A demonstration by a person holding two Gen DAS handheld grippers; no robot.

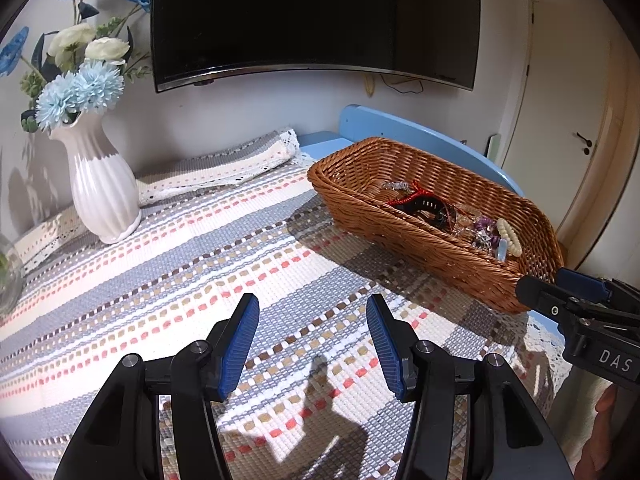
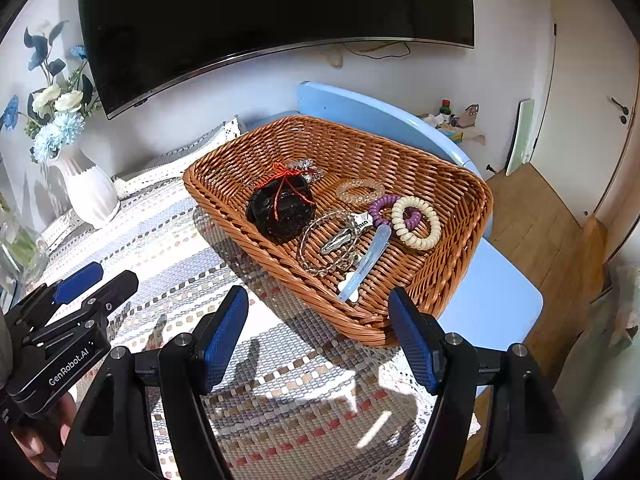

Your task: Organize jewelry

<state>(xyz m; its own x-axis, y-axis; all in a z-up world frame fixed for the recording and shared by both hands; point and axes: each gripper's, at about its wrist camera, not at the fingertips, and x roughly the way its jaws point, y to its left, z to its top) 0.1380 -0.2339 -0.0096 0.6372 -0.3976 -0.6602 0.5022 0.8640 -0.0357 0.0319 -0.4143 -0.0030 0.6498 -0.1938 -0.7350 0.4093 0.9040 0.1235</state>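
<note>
Both my right tongs (image 2: 318,340) and left tongs (image 1: 312,344) hung spread and empty over the cloth's near edge; all jewelry (image 2: 340,220) lay inside the basket (image 2: 460,200), none visibly outstanding.

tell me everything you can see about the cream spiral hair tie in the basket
The cream coiled plastic hair tie lies flat as a closed ring near the right end of the brown woven wicker basket. It overlaps a purple spiral hair tie, part of which shows through its centre. Neither gripper touches it.
</note>
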